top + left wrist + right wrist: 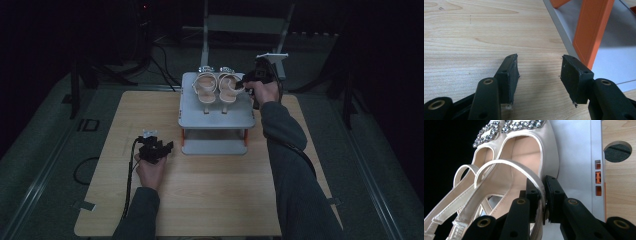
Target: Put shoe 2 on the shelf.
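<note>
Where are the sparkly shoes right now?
The pair of cream satin sandals with rhinestone toes sits on the top shelf of the grey two-tier rack with orange legs, at the table's far middle in the high view. The right tool pinches the right-hand shoe's edge.

1. A dim recording lab or studio: a lone wooden table (200, 200) stands on grey floor matting (45, 150).
2. Black cables (155, 60) trail across the floor behind it.
3. Dark stands (75, 85) and a metal frame (245, 25) ring the table.
</note>
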